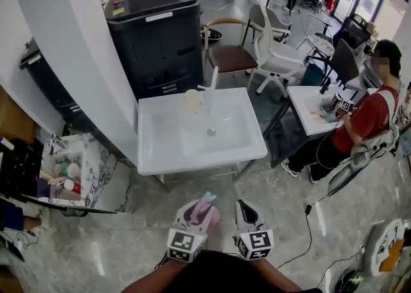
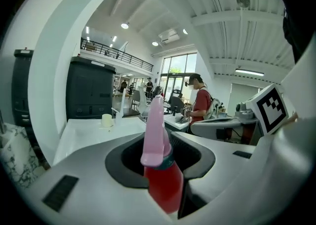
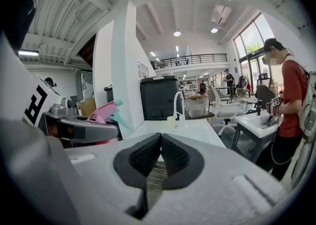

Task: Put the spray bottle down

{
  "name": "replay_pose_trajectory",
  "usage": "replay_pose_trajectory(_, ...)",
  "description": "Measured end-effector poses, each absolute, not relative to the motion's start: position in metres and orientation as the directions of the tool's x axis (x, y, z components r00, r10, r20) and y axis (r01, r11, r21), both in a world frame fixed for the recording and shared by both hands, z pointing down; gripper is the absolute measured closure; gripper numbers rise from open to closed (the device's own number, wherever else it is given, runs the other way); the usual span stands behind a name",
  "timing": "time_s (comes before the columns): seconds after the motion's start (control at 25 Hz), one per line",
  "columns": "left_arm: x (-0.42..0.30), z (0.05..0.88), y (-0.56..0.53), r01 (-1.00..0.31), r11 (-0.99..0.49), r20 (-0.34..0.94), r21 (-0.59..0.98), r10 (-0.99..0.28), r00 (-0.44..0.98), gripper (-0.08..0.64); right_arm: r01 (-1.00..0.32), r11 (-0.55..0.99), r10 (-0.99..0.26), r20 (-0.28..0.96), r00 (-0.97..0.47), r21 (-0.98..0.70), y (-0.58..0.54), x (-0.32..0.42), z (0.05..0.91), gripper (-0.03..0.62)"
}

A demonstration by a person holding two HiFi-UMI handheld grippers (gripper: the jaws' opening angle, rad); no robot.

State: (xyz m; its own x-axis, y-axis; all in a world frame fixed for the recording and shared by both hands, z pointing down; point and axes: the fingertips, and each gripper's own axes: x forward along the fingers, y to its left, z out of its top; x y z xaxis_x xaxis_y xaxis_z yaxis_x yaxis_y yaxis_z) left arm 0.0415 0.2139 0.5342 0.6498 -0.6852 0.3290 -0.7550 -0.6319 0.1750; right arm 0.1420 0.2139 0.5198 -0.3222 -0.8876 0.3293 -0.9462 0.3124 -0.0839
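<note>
The spray bottle (image 2: 164, 185) has a red body and a pink trigger head. My left gripper (image 2: 160, 157) is shut on it, holding it upright with the head pointing forward. In the head view the left gripper (image 1: 200, 211) and the bottle's pink top (image 1: 207, 204) sit low in the picture, short of the white sink table (image 1: 154, 157). My right gripper (image 1: 246, 211) hangs beside it on the right. Its dark pads (image 3: 170, 156) meet with nothing between them. From the right gripper view the spray bottle (image 3: 101, 113) shows at the left.
On the sink table stand a pale cup (image 1: 192, 100) and a faucet (image 1: 210, 92). Behind it is a black cabinet (image 1: 157, 35), and a white column (image 1: 70, 47) rises at the left. A marble shelf (image 1: 96, 163) holds small items. A person (image 1: 363, 121) sits at the right near chairs (image 1: 276, 54).
</note>
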Motion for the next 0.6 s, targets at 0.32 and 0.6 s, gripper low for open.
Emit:
replay_pose_trajectory(0.32,-0.017,0.533,0.127,-0.772,-0.615,0.330,0.161,-0.704,0.629,0.411,-0.937,0.346,-0.878,0.334,-0.343,-0.054,0.128,0.091,0.513,0.594)
replay_pose_trajectory(0.6,-0.053,0.518,0.070,-0.784,-0.589,0.273,0.196,-0.735,0.620,0.413,-0.927,0.365,-0.862,0.343,-0.372,-0.090,0.080,0.047,0.526,0.594)
